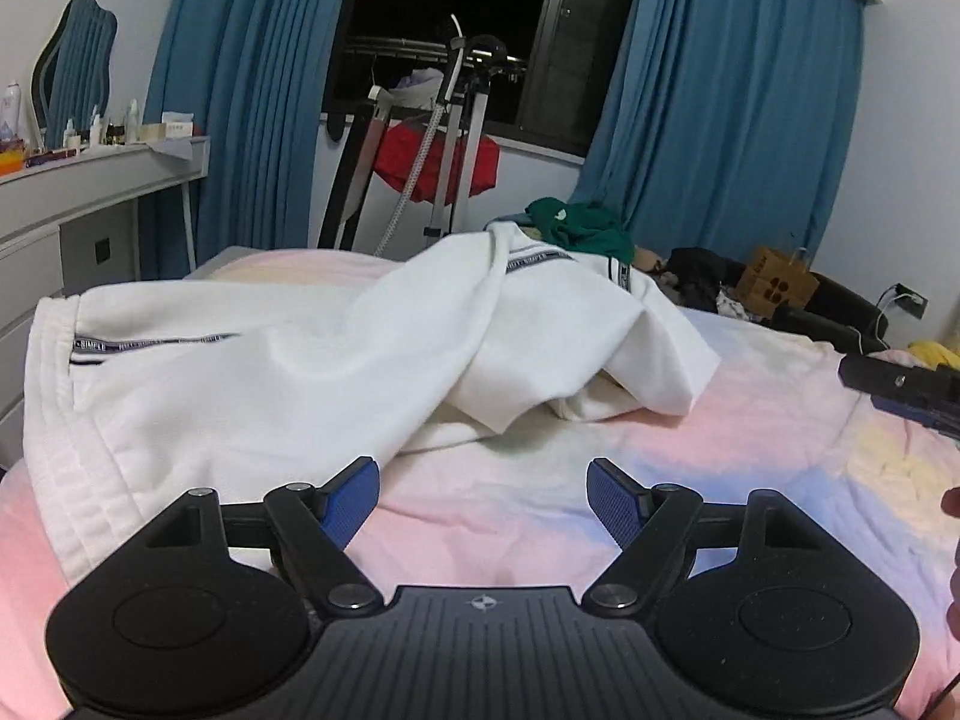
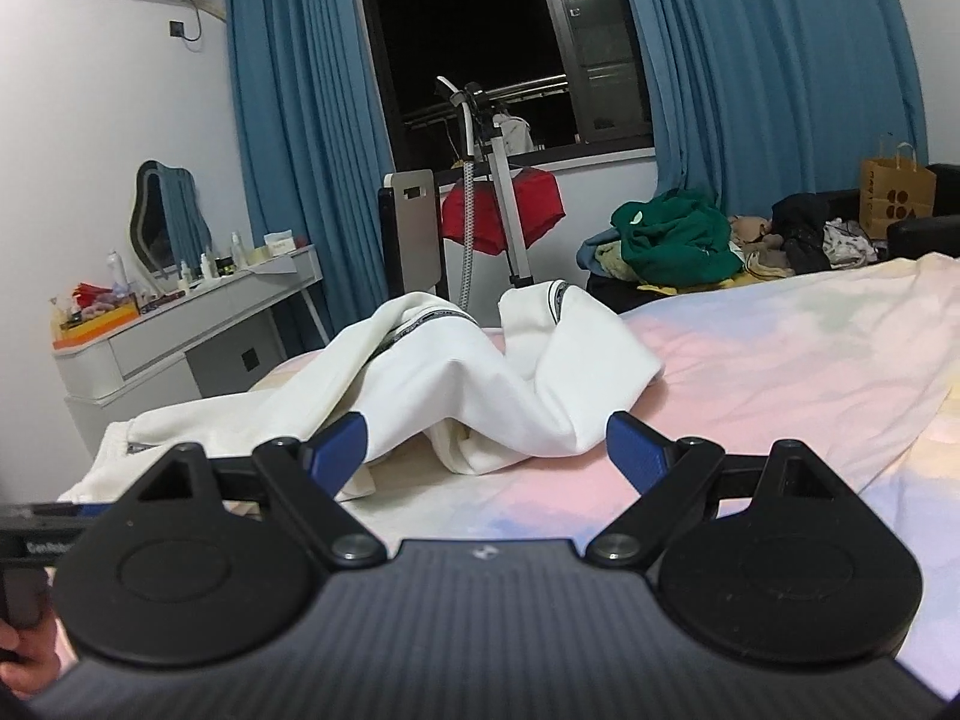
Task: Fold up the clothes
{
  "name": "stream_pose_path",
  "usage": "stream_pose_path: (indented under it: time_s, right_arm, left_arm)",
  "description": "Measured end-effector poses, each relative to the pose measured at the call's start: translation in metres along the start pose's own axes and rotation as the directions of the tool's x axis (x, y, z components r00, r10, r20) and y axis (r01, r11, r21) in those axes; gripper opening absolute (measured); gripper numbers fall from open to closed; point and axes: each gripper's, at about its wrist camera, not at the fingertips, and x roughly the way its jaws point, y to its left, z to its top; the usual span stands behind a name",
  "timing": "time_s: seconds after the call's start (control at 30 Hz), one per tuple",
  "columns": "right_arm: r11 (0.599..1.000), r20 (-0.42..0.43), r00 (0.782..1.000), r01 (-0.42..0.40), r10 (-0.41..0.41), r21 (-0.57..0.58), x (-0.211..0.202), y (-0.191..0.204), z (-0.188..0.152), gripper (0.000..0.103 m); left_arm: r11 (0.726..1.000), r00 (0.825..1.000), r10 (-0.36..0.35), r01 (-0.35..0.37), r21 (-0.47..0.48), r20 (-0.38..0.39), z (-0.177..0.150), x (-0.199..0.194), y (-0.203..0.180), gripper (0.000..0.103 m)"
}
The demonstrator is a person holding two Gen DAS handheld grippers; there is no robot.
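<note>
Bag (image 2: 896, 192) (contents unseen); left tool (image 1: 483, 495), right tool (image 2: 485, 447) apart, empty.

White garment crumpled on pastel bed.
The left gripper (image 1: 483, 495), jaws apart and empty, hangs beside the white garment (image 1: 252, 372) on the bedsheet (image 1: 750, 450).

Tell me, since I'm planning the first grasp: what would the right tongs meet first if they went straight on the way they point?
Probably the crumpled white garment: its rumpled middle lies straight ahead of the open right tongs, with a little bedsheet between. Depth is unclear.
</note>
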Motion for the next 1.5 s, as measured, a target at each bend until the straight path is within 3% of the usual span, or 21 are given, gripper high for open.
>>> stream_pose_path:
  time_s: [0.17, 0.3, 0.43, 0.73, 0.97, 1.1, 1.17, 1.3, 1.37, 1.5]
  right_arm:
    - [0.999, -0.018, 0.999, 0.031, -0.031, 0.036, -0.004, -0.007, -0.003, 0.088]
    - [0.994, -0.028, 1.000, 0.010, -0.007, 0.105, -0.013, -0.015, -0.006, 0.088]
    - [0.997, -0.004, 0.999, 0.043, -0.043, 0.060, -0.019, -0.008, -0.005, 0.088]
    - [0.999, 0.009, 1.000, -0.024, 0.024, 0.033, -0.029, -0.003, -0.007, 0.088]
    - [0.997, -0.019, 1.000, -0.006, 0.008, 0.078, -0.025, -0.011, -0.008, 0.088]
    - [0.986, -0.017, 0.999, -0.024, 0.027, 0.165, -0.022, -0.023, -0.008, 0.088]
    - [0.982, -0.006, 1.000, -0.015, 0.017, 0.188, -0.021, -0.028, -0.009, 0.088]
    - [0.991, 0.040, 0.997, 0.065, -0.070, 0.118, -0.014, -0.029, -0.011, 0.088]
    - [0.987, 0.029, 0.999, 0.037, -0.042, 0.157, -0.005, -0.037, -0.016, 0.088]
    - [0.977, -0.028, 0.999, 0.037, -0.032, 0.210, 0.019, -0.049, -0.023, 0.088]
  left_arm:
    - [0.999, 1.000, -0.006, 0.006, 0.049, 0.014, -0.003, -0.005, -0.008, 0.078]
    - [0.998, 1.000, 0.005, -0.007, 0.069, 0.031, -0.005, -0.010, -0.007, 0.081]
    - [0.998, 0.999, 0.016, -0.018, 0.068, 0.033, 0.000, -0.015, -0.004, 0.083]
    - [0.987, 0.991, 0.134, -0.133, 0.096, -0.003, 0.032, 0.011, 0.003, 0.084]
    - [0.987, 0.986, 0.162, -0.163, -0.018, -0.032, 0.096, 0.066, 0.001, 0.084]
    - [0.985, 0.988, 0.156, -0.156, -0.067, -0.017, 0.137, 0.112, -0.006, 0.084]
    - [0.986, 0.988, 0.154, -0.154, -0.059, -0.010, 0.153, 0.140, -0.013, 0.083]
    - [0.985, 0.985, 0.170, -0.170, -0.013, -0.032, 0.174, 0.198, -0.025, 0.077]
    - [0.981, 0.979, 0.195, -0.193, 0.029, -0.054, 0.179, 0.225, -0.031, 0.071]
    - [0.968, 0.972, 0.224, -0.214, 0.132, -0.067, 0.183, 0.267, -0.044, 0.070]
